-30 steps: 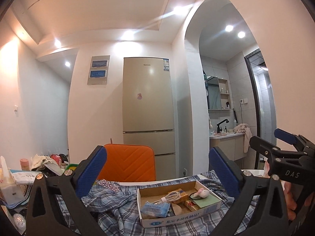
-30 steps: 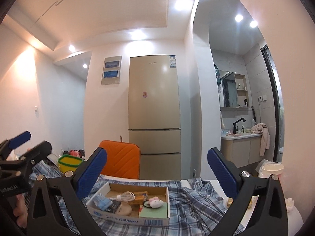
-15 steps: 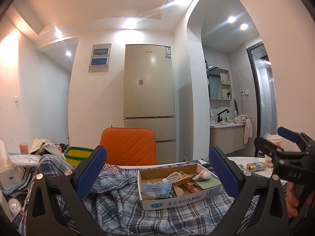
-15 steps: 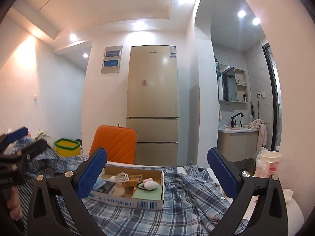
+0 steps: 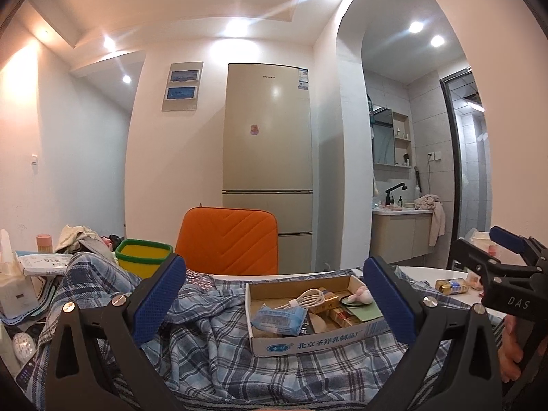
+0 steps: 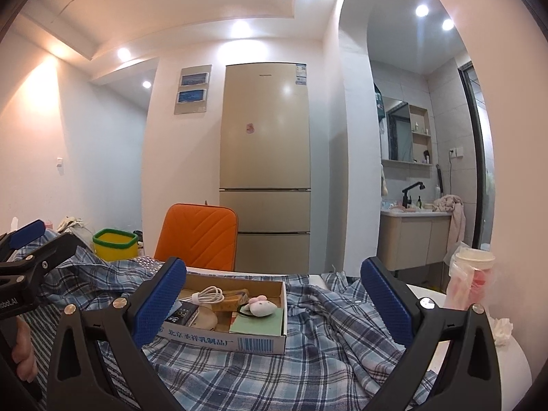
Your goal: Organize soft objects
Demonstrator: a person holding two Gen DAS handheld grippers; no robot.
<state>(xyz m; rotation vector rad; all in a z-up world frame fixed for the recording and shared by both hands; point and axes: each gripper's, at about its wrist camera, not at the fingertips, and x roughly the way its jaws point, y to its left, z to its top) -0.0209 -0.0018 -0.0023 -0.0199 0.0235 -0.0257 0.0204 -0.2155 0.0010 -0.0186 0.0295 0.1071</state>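
1. The view from both cameras has tipped down over the last second: far less ceiling shows, and much more of the table and what lies on it.
2. The blue plaid shirt now fills the near part of both views. It lies rumpled and spread over the table, with a bunched sleeve to the right.
3. The cardboard box rests on top of the shirt, in the middle. It holds a white cable, a tissue pack and a small pink plush.
4. The left gripper and right gripper both stand wide apart and hold nothing. They hover near the shirt's front edge.
5. My reading: the hands are lowering toward the cloth. The box pins the shirt, so folding it would likely need the box clear.
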